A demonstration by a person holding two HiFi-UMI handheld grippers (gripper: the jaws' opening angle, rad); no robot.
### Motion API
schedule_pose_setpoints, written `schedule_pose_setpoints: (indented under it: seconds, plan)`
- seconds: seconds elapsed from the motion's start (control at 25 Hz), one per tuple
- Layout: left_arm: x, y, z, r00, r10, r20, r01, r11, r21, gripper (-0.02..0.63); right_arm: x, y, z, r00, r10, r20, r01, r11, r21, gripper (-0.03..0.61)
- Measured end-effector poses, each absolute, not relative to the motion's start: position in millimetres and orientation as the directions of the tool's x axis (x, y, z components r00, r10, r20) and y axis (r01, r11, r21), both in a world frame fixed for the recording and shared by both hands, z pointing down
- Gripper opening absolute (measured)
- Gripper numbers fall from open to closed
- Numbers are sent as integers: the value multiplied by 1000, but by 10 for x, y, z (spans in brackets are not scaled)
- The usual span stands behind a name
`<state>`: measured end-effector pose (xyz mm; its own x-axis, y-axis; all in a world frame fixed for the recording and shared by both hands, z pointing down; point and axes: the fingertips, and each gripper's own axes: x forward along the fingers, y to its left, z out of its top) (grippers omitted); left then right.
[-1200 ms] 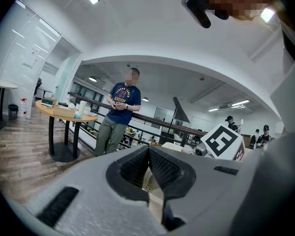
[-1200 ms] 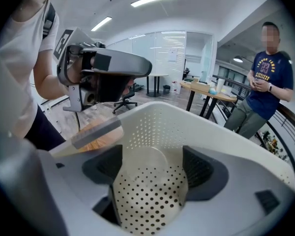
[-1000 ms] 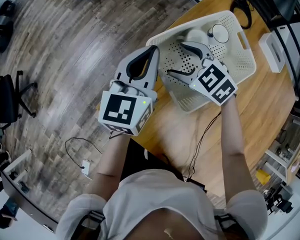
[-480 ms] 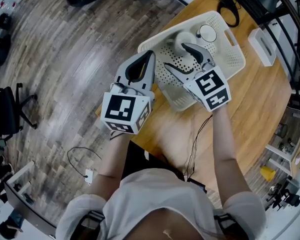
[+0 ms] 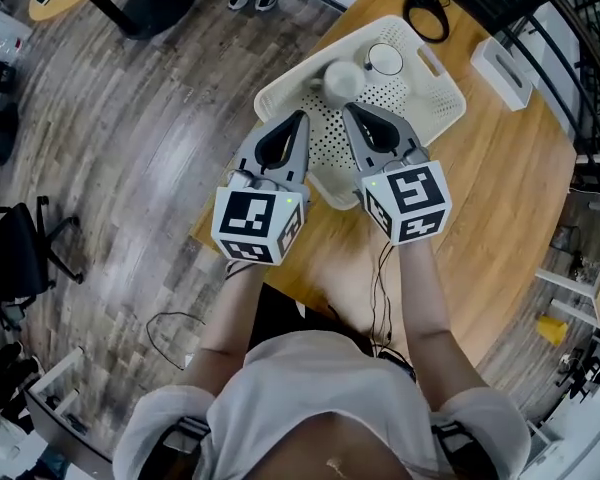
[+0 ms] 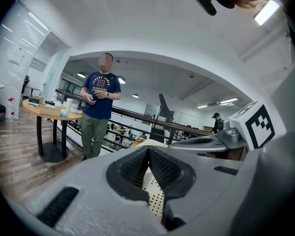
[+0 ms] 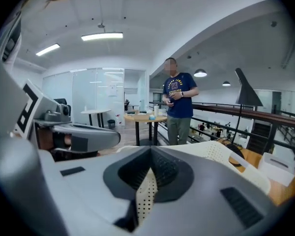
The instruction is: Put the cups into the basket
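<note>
A white perforated basket [image 5: 425, 103] stands on the wooden table [image 5: 500, 198]. Two white cups lie inside at its far end: one with its rounded side up [image 5: 342, 76], one showing its round rim [image 5: 385, 60]. My left gripper [image 5: 302, 116] and right gripper [image 5: 346, 106] hover side by side over the basket's near part, both pointing at the cups. Both are shut with nothing held. The right gripper's jaws have just been closing, with nothing between them. In the left gripper view the left gripper [image 6: 148, 149] shows its jaws meeting over the basket's holes, as does the right gripper [image 7: 150, 149] in its own view.
A white box [image 5: 500, 73] sits right of the basket and a black cable coil [image 5: 425, 8] behind it. A thin cable [image 5: 380, 278] runs across the table near me. A person [image 6: 99, 112] stands beyond, by a round table [image 6: 49, 114]. The table's left edge drops to wood floor.
The right gripper rose out of the basket, rolled upright and closed its jaws from wide open. It now sits level beside the left gripper, which shifted slightly.
</note>
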<state>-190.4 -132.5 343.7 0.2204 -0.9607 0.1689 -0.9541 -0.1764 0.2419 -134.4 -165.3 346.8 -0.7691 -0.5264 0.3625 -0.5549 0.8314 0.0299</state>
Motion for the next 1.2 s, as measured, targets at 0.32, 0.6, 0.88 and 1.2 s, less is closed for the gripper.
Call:
schedule_pose_setpoints:
  seconds: [0.32, 0.6, 0.88, 1.2]
  plan:
    - [-1507, -1259, 3338, 311, -937, 159, -935, -272, 227, 6, -967, -1494, 3314, -705, -639, 308, -682, 730, -48, 11]
    - [-1017, -1192, 3222, 408, -901, 145, -903, -375, 208, 6, -547, -1372, 3139, -647, -719, 252, -754, 653, -71, 11]
    - [-345, -1106, 3104, 537, -834, 125, -838, -510, 195, 6, 13, -1153, 2997, -555, -805, 210, -830, 555, -66, 11]
    - [582, -872, 3058, 685, -720, 113, -726, -661, 189, 6, 1028, -846, 2943, -351, -916, 195, -936, 346, -59, 11]
